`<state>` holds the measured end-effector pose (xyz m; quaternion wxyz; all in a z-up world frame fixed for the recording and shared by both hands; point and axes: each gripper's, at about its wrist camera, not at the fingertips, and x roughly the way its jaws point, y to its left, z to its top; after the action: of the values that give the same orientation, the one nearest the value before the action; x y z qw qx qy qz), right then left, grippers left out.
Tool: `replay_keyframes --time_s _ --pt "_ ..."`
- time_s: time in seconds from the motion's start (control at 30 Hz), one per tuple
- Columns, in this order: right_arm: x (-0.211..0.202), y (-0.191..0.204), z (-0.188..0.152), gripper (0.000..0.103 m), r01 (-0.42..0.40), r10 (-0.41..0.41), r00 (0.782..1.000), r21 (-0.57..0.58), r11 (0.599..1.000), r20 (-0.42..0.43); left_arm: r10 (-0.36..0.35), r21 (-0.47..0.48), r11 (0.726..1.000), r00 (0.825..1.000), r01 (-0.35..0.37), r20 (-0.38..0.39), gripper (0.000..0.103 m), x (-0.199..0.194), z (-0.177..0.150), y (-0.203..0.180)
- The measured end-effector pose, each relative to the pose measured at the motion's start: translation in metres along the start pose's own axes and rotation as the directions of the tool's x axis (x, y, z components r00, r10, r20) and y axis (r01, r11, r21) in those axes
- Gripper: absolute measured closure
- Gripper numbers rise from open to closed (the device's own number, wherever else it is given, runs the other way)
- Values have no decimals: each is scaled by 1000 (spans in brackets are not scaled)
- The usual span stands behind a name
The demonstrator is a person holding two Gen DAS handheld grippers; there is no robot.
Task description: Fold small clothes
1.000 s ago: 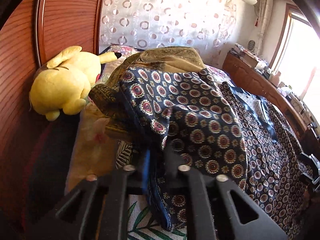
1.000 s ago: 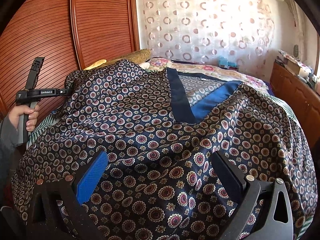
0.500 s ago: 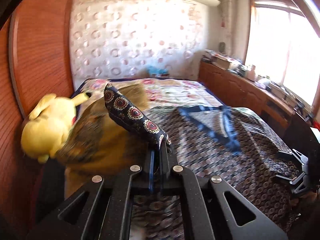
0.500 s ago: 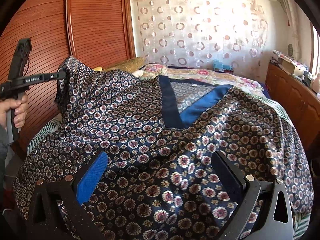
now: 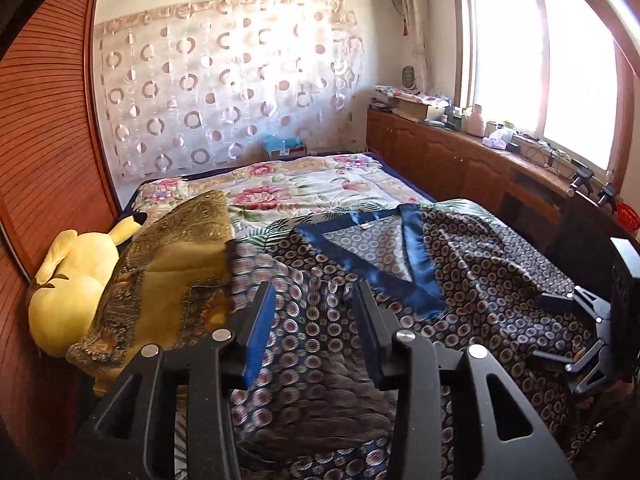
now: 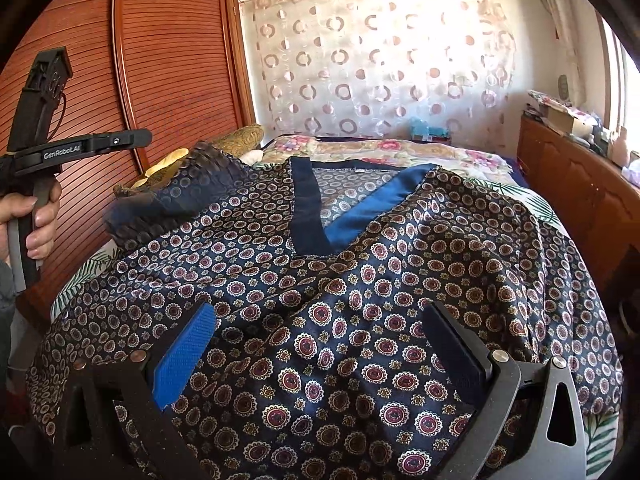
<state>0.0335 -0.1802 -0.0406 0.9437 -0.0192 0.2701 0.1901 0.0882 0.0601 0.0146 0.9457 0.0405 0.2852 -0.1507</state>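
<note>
Satin top (image 6: 360, 280), navy with medallions, lies spread across the bed (image 5: 320, 176), collar toward the frame's top. The left tool (image 5: 312, 328) is opening, its sleeve dropping free at centre left; nothing sits between its pads. The right tool (image 6: 320, 356) hovers unclenched over the hem, nearer.

One navy medallion-print satin top (image 6: 360, 320), one yellow plush toy (image 5: 72, 284), one gold patterned cushion (image 5: 176, 272) just beside the toy, two black hand-held grippers (image 5: 312, 328) (image 6: 320, 352).
</note>
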Motion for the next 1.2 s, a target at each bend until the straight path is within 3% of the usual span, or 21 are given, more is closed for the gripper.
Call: replay_keyframes --time_s 0.07,0.17,0.43,0.67,0.93,1.0,1.07,1.2 --pt "1 -2 0 0 0 0 1000 3 1000 0 14 -5 1000 1000 -14 -11 52 -1 -5 6" --pt "-1 -5 0 0 5 -5 1000 3 1000 2 19 -28 999 999 -20 -27 27 3 -14 16" --pt "-7 -19 1 0 62 -62 998 -4 998 -2 65 -74 995 997 -69 -51 24 28 -19 39" --pt "-11 -37 -1 0 83 -83 996 -12 996 -40 29 -77 996 991 -39 -129 55 73 -8 51" --pt "-8 -48 -8 9 77 -82 990 -46 996 -112 40 -62 997 981 -53 -191 70 116 1 50" --pt "-8 -54 -7 9 72 -75 991 -29 997 -115 48 -59 996 979 -61 -200 86 122 3 50" --pt "-10 -57 -6 9 74 -76 991 -22 997 -112 56 -56 996 978 -69 -203 99 125 5 51" --pt "-6 -59 -6 9 66 -66 991 -10 998 -115 93 -96 990 988 -105 -124 100 105 12 62"
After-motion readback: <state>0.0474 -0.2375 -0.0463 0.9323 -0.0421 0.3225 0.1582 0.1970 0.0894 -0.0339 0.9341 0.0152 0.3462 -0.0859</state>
